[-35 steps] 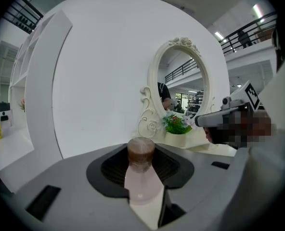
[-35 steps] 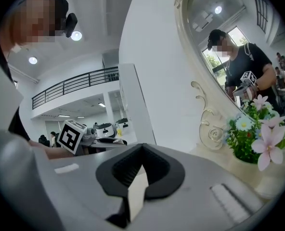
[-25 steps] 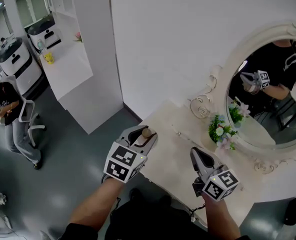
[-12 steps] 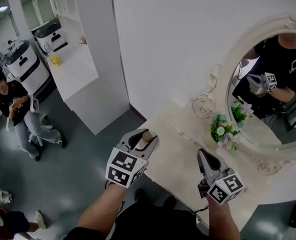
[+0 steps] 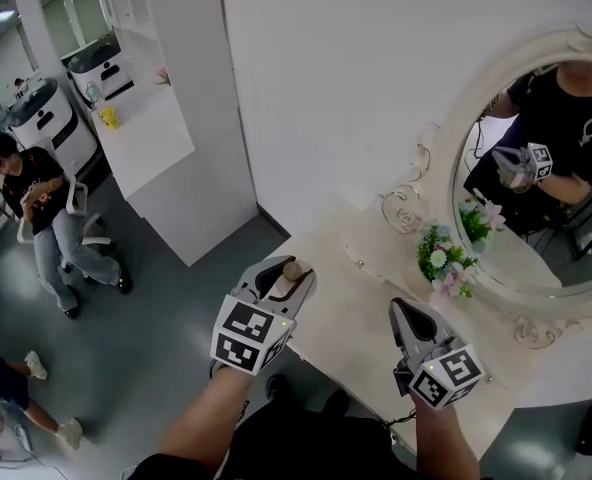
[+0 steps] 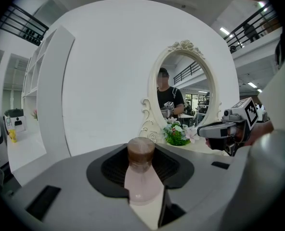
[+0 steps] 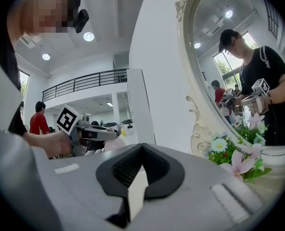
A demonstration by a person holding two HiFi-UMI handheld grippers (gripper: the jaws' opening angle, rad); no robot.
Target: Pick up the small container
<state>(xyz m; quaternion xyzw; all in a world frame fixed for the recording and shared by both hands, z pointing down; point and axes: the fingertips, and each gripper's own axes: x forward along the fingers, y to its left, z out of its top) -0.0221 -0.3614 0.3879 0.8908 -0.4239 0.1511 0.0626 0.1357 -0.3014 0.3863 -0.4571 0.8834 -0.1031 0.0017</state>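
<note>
Firmly clamped, smooth pink container (image 6: 141,181), round brown cap (image 6: 141,150)

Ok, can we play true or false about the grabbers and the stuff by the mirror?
1. The left gripper holds a little pink bottle. True.
2. The right gripper holds a flower. False: nothing is between its jaws.
3. The flowers stand right by the mirror. True.
4. The bottle has a green cap. False: the cap is brown.
5. The mirror is square. False: it is rounded, with a curly white frame.
</note>
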